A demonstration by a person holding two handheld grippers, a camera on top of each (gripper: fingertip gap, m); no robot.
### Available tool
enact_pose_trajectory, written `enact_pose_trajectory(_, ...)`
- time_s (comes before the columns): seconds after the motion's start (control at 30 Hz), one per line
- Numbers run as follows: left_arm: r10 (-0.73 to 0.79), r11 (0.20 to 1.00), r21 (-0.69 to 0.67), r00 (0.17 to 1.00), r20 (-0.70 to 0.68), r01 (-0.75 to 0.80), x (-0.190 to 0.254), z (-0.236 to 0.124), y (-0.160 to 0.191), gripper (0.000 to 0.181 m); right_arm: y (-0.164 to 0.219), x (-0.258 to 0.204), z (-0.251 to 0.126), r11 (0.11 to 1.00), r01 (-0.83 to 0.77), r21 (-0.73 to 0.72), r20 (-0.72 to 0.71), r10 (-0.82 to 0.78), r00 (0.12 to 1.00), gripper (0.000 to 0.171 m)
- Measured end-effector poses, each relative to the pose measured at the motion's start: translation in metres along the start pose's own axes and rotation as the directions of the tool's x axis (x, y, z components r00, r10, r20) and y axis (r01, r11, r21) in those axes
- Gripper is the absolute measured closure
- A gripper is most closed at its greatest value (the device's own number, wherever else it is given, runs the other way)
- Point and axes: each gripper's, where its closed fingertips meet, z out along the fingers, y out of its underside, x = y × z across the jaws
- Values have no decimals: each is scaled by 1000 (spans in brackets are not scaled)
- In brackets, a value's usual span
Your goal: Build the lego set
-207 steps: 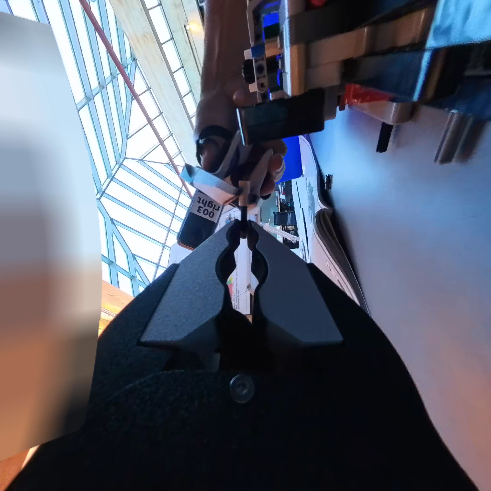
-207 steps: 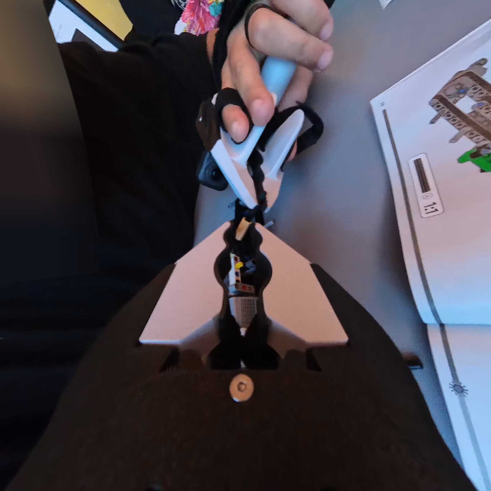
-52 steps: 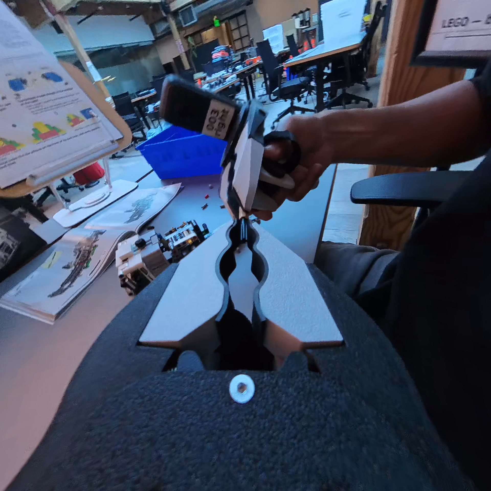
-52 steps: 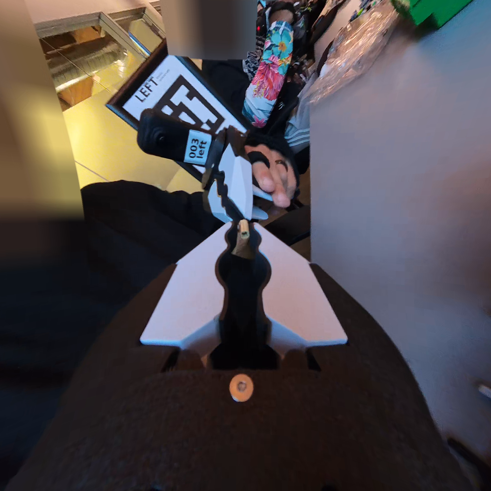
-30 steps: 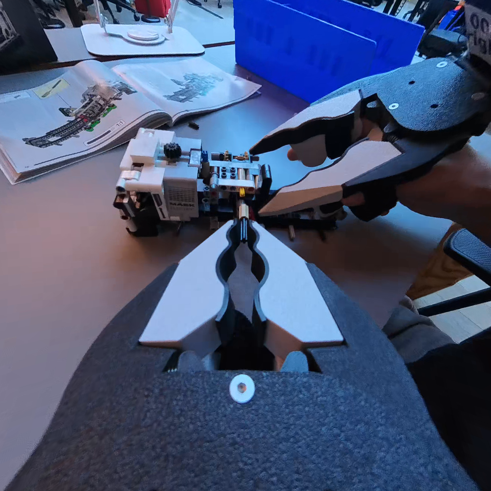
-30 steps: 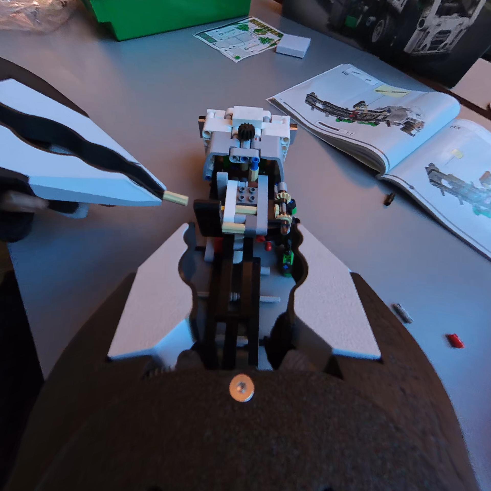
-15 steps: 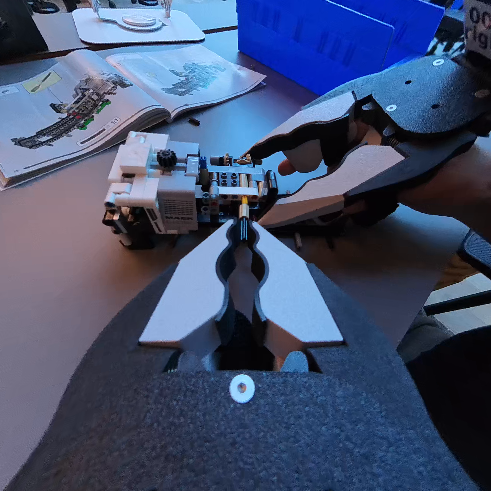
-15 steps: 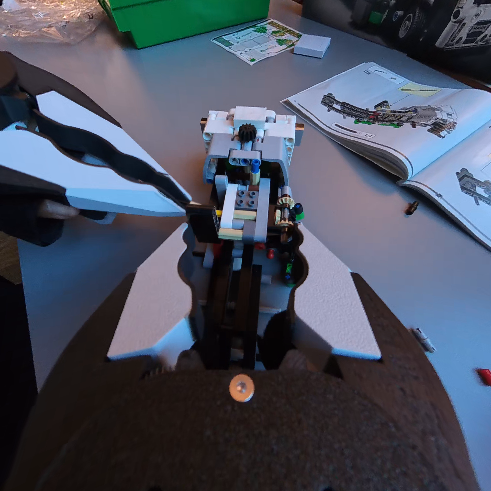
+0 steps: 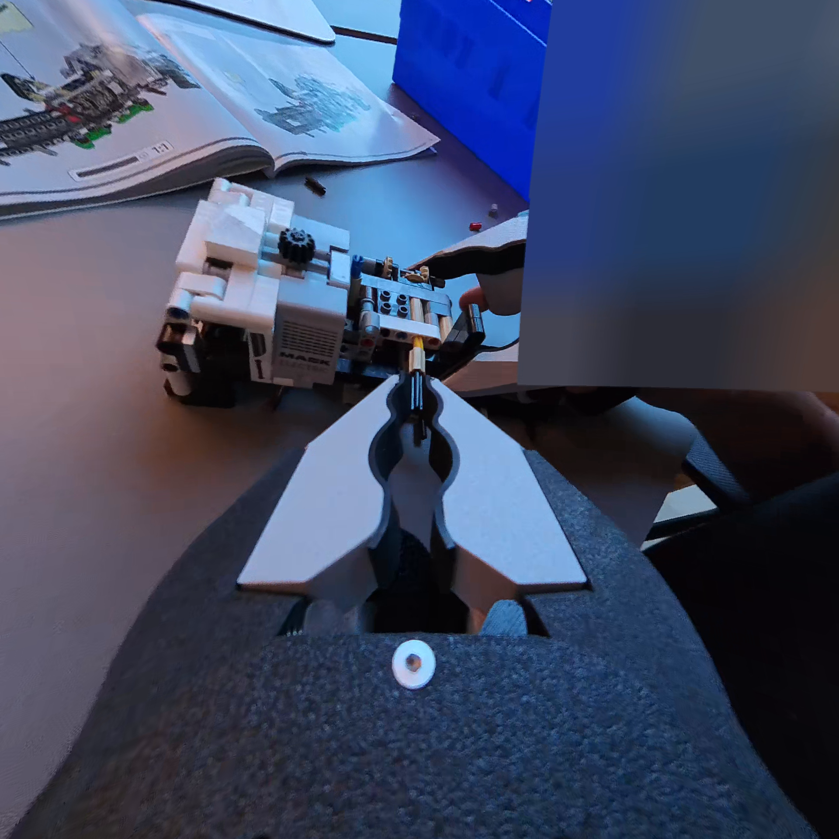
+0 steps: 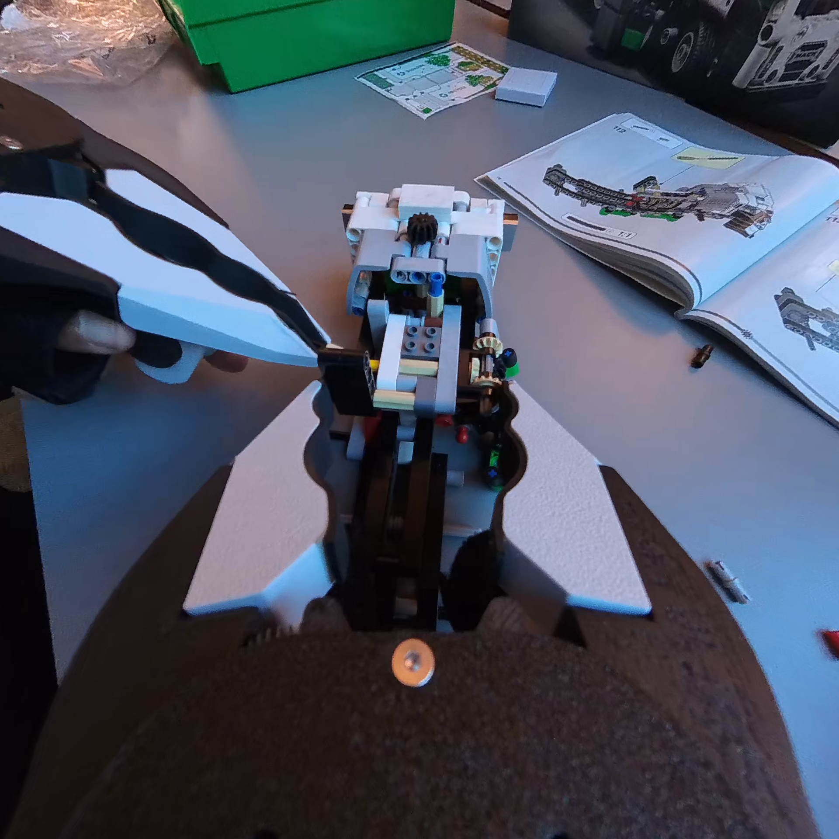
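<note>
The white, grey and black lego truck model [image 9: 272, 308] stands on the grey table. My left gripper [image 9: 416, 386] is shut on a thin black axle with a tan sleeve [image 9: 417, 363]. The axle's yellow tip sits in a hole in the model's near side. In the right wrist view the left gripper [image 10: 318, 356] comes in from the left and touches the black beam [image 10: 349, 386]. My right gripper [image 10: 413, 395] is shut on the model [image 10: 426, 272], its fingers on both sides of the black rear frame. A blurred patch hides most of it in the left wrist view.
An open instruction booklet [image 10: 681, 218] lies to the right of the model. A green bin [image 10: 318, 36], a leaflet [image 10: 431, 77] and a small white box [image 10: 526, 86] lie beyond it. A blue bin [image 9: 463, 91] stands near. A loose black pin [image 10: 701, 354], a grey piece [image 10: 726, 585] and a red piece [image 10: 831, 642] lie on the table.
My left gripper has carried the axle up to the model's side, and its tip has gone into the hole. The right gripper has kept its hold on the model.
</note>
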Motion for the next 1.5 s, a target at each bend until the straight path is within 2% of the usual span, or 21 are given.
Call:
enact_pose_trajectory(0.13, -49, 999, -8, 999, -25, 48, 1, 1, 1, 179, 0, 1, 0, 1000, -2, 0, -3, 2, 1000, 98)
enact_pose_trajectory(0.23, -66, 995, -78, 997, -37, 62, 2, 6, 12, 179, 0, 0, 0, 1000, -2, 0, 0, 2, 1000, 98)
enact_pose_trajectory(0.43, -40, 999, -28, 999, -26, 39, 1, 2, 5, 179, 0, 0, 1, 1000, 0, 0, 5, 0, 1000, 98)
enact_pose_trajectory(0.6, 8, 997, -75, 1000, -10, -8, 0, 3, 6, 179, -1, 0, 1, 1000, 6, 0, 8, -6, 1000, 98)
enact_pose_trajectory(0.8, -62, 982, -181, 998, -22, 57, 1, 1, 13, 179, -1, -1, 1, 1000, 11, -1, 7, -11, 1000, 98)
enact_pose_trajectory(1.5, -108, 953, -285, 994, -13, 100, 2, 1, 12, 180, 1, -1, 2, 999, 34, -8, -1, -34, 999, 99)
